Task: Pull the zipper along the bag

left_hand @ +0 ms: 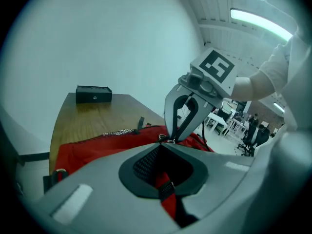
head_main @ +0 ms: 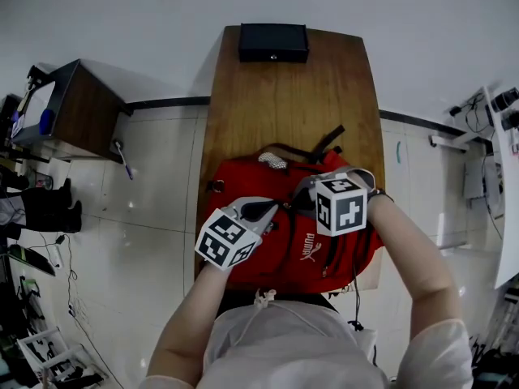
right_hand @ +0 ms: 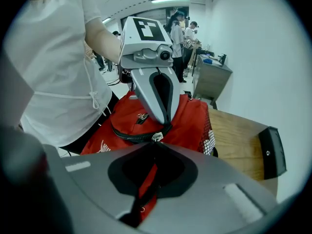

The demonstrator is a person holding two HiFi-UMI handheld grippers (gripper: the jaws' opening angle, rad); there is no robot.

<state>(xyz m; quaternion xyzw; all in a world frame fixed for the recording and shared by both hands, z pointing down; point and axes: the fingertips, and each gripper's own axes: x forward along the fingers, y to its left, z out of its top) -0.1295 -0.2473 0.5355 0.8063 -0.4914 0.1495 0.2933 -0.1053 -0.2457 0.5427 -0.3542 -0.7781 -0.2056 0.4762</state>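
A red backpack [head_main: 312,254] lies on the wooden table [head_main: 284,96] near its front edge, and both grippers meet over its top. My right gripper [head_main: 306,188] is shut, its tips [right_hand: 156,142] pinched at the silver zipper pull [right_hand: 157,137] on the black zipper [right_hand: 130,138]. My left gripper [head_main: 271,210] faces it tip to tip. It is shut [left_hand: 165,143] on the bag's red fabric beside the zipper. A red strap with a black buckle [left_hand: 165,189] shows through the opening between its jaws.
A black box [head_main: 273,42] sits at the table's far end. A dark cabinet [head_main: 73,108] stands on the tiled floor to the left. The person's torso presses against the near table edge. White mesh pocket [right_hand: 210,143] on the bag's side.
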